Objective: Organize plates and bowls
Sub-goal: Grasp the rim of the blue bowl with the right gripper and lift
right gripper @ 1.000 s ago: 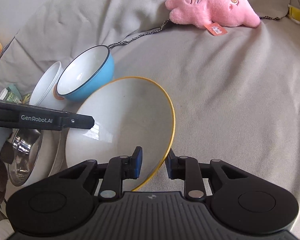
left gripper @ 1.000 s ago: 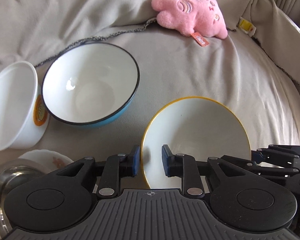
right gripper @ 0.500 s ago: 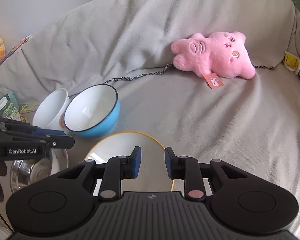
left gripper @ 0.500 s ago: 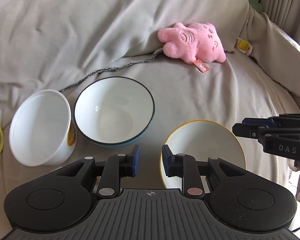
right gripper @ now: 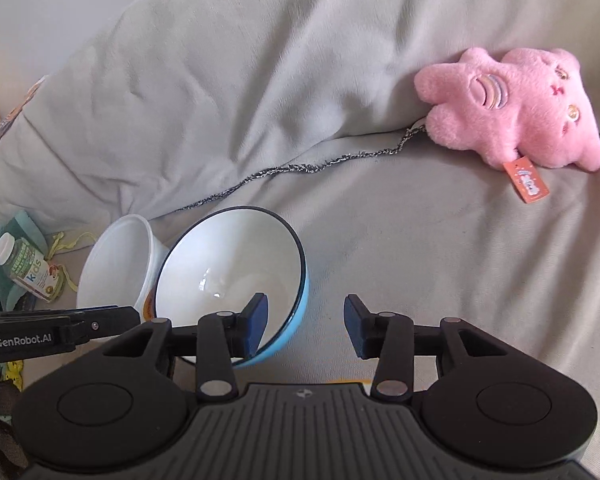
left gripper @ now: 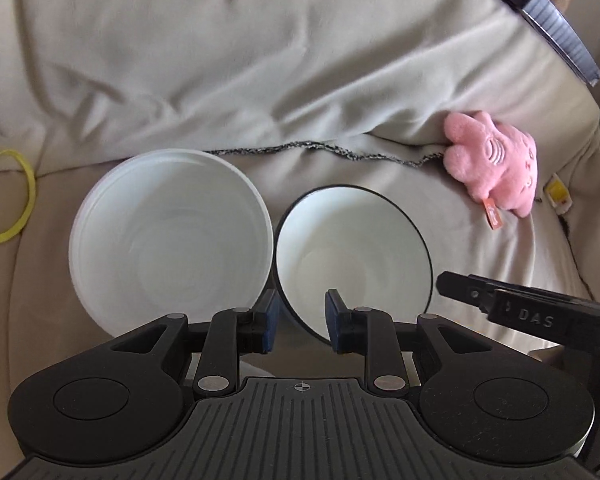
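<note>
Grey couch; blue bowl beside opening right tool.

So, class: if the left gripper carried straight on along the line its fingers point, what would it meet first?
Most likely the blue bowl: its near rim lies just ahead of the left gripper, whose empty jaws are opening. Depth is hard to judge; the white bowl sits just left of that line.

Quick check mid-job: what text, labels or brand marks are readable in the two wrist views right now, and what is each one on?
"GenRobot.AI": side of the left tool.
"DAS": side of the right tool.
"kids": label of the supplement bottle; its other print is too small to read.
Orange tag on the pink plush toy: print too blurred to read.
</note>
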Demonstrator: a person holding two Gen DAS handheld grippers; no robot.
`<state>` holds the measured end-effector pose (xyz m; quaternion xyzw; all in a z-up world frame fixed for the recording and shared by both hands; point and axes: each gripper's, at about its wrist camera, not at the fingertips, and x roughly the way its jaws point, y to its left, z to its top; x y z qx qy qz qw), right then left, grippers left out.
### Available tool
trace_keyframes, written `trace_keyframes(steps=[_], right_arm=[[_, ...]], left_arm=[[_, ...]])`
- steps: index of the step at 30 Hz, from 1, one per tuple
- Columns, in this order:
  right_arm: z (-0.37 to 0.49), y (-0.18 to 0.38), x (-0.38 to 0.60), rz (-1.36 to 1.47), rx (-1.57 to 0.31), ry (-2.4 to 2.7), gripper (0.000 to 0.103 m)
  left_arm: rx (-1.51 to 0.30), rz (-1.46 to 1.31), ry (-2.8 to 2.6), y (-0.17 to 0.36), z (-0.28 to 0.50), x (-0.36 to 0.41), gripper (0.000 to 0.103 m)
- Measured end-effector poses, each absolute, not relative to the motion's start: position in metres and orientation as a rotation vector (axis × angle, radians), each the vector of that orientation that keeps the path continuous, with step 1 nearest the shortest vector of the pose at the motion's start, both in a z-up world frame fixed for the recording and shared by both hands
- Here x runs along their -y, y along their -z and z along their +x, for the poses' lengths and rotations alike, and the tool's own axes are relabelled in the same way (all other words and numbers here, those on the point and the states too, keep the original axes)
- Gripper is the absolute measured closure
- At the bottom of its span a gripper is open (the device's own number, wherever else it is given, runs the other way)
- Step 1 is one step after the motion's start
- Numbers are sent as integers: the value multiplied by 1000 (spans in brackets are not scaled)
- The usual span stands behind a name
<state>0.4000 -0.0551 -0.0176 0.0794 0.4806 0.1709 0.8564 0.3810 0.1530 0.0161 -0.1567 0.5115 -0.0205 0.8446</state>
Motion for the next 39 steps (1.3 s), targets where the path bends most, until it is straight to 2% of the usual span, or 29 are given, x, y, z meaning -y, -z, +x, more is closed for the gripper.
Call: trace_keyframes(steps=[4, 5, 6, 8, 13, 21, 23, 25, 26, 34, 39], right_arm=[[430, 48, 38, 174, -1077, -336, 61], [437, 56, 36, 186, -1102, -334, 65], [443, 64, 36, 196, -1129, -336, 74], [450, 78, 37, 207, -1175, -350, 77], [452, 88, 49, 223, -1189, -396, 76], [461, 95, 64, 299, -1227, -439, 76], [460, 95, 64, 319, -1240, -439, 76], [459, 95, 61, 347, -1258, -466, 80], [458, 96, 59, 361, -1270, -484, 85], [449, 66, 77, 278, -1166, -407, 85], [457, 63, 107, 238, -1152, -342, 85]], left_arm=[[-1082, -347, 49, -10, 396, -158, 75], [-1076, -325, 43, -11, 400, -158, 75], [-1073, -303, 39, -12, 404, -157, 75], [-1062, -258, 44, -15, 413, -154, 76], [-1073, -118, 72, -10, 440, -133, 75], [-1195, 103, 116, 22, 468, -93, 75], [-1237, 161, 127, 30, 474, -86, 64], [-1242, 196, 115, 35, 477, -84, 64], [-1240, 186, 110, 35, 477, -84, 64], [-1251, 1, 199, 25, 487, -70, 63], [-1264, -12, 229, 45, 499, -45, 72]])
